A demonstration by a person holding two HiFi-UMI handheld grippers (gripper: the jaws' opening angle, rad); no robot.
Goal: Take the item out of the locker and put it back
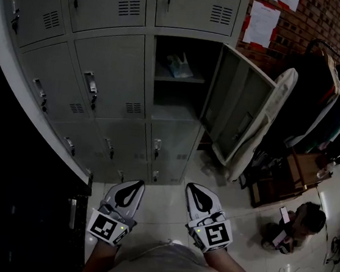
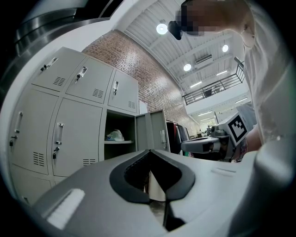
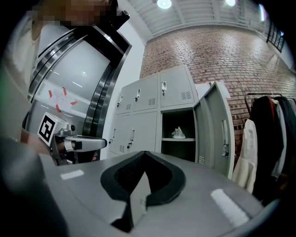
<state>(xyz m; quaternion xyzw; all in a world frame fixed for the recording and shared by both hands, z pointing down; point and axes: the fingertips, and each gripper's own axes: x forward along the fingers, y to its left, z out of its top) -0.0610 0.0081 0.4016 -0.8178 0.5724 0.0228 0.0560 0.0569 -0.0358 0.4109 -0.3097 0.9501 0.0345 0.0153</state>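
Left tool (image 1: 131, 189) first: its two jaws are pressed together at the tips and nothing sits between them. The right tool (image 1: 198, 194) is the same, jaws fully together and gripping nothing. The two are held side by side, close but not touching, low in the head view. Each has its marker cube toward the person, and both point toward the lockers (image 1: 103, 81).

Moving out from the tips there is bare pale floor (image 1: 167, 212), then the bottom row of closed grey doors. Above those, one compartment stands open in the right-hand column. Its door (image 1: 235, 106) is swung out to the right, with the latch showing on the inner face.

And there is the item (image 1: 178, 65), a pale, crumpled thing, cloth or bag, I cannot tell which. It lies on the shelf (image 1: 165, 77) in the upper part of that open compartment. It is well apart from both tools, ahead of them and higher up, with neither tool near the opening. From the left gripper view it sits up and to the left of the closed tips. From the right gripper view it sits up and to the right of them. The space under the shelf is dark.

Further right, a white garment (image 1: 275, 108) hangs just beside the open door. Dark clothes hang on a rack (image 1: 332, 91) in front of a brick wall (image 1: 319, 21). A person (image 1: 300, 221) crouches on the floor at the far right.
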